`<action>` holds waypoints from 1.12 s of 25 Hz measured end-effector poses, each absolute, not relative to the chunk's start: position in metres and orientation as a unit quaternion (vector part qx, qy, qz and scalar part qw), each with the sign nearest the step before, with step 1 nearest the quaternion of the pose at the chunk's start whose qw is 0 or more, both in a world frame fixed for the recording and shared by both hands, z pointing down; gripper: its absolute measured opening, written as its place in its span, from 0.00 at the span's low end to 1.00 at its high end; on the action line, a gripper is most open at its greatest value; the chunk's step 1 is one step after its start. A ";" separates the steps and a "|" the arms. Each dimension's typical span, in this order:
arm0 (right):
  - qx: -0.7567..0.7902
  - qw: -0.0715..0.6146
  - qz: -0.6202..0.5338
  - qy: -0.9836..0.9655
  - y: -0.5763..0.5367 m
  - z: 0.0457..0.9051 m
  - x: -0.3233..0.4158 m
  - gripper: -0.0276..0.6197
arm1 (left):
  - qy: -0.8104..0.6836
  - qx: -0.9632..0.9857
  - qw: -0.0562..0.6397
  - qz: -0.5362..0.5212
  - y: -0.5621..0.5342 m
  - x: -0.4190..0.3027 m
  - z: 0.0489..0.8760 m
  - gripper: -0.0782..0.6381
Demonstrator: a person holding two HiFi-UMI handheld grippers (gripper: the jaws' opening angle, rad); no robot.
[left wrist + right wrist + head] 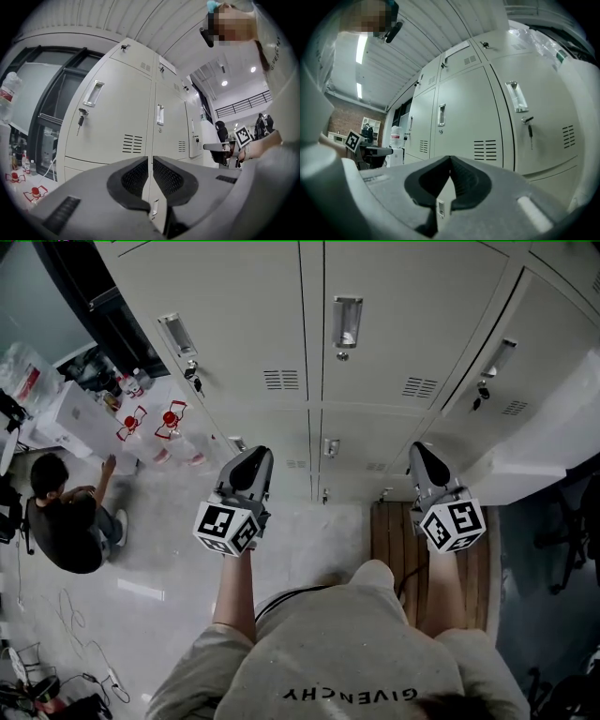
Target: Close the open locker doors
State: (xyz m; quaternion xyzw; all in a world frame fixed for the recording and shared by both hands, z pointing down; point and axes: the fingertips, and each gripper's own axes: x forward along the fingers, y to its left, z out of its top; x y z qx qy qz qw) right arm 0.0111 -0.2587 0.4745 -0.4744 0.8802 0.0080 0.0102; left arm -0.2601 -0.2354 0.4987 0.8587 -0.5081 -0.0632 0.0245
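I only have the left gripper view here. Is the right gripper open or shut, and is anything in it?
Observer: The right gripper is shut, jaws together, nothing between them.
Operator: What is on the floor below it?
Observer: The head view shows a slatted wooden board there, at the foot of the lockers.
Operator: Anyone off to the left?
Observer: A person crouches on the floor, left of the left gripper.

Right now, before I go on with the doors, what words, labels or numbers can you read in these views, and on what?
"GIVENCHY": on the person's shirt, upside down in the head view.
Bottles on the floor at the left: any print is too small to read.
Locker doors: no number or label can be read on them.
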 end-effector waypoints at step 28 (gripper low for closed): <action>-0.492 0.025 -0.008 0.870 -0.255 0.474 0.015 0.04 | -0.507 0.858 0.025 -0.075 -0.243 -0.268 0.490 0.15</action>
